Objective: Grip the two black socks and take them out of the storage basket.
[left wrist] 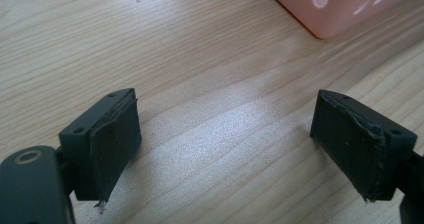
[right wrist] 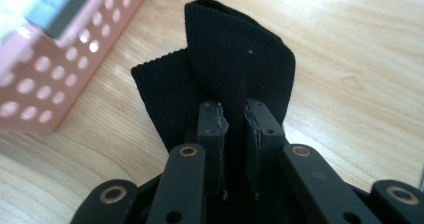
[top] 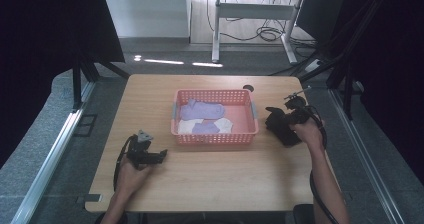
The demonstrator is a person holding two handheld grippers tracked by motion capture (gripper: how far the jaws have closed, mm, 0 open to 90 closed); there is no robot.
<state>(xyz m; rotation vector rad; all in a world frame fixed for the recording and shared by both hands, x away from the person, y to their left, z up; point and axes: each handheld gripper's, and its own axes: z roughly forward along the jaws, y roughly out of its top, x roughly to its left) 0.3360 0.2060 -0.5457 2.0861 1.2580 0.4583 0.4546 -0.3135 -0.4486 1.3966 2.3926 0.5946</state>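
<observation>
**Black sock pinched beside the pink basket**

A light wooden table (top: 200,184) is seen from above, with a pink perforated plastic basket (top: 215,139) set near the middle of it, closer to the far edge than to the near one. Inside the basket, purple socks (top: 200,110) and pale cream socks (top: 225,125) are piled together.

The right gripper (right wrist: 234,119) is held just beside the right wall of the basket, toward the right edge of the table. Its jaws are drawn in to a narrow gap and are clamped on a black ribbed fabric sock (right wrist: 235,69), which is folded over above the jaws while its ribbed cuff hangs to one side, toward the tabletop. In the high view the sock (top: 277,124) is seen as a dark bundle in front of the right hand (top: 307,131).

The left gripper (left wrist: 225,134) is held low over bare wood near the near-left corner of the basket, its jaws spread wide with nothing between them. The left hand (top: 131,174) is seen toward the near left part of the table.
</observation>
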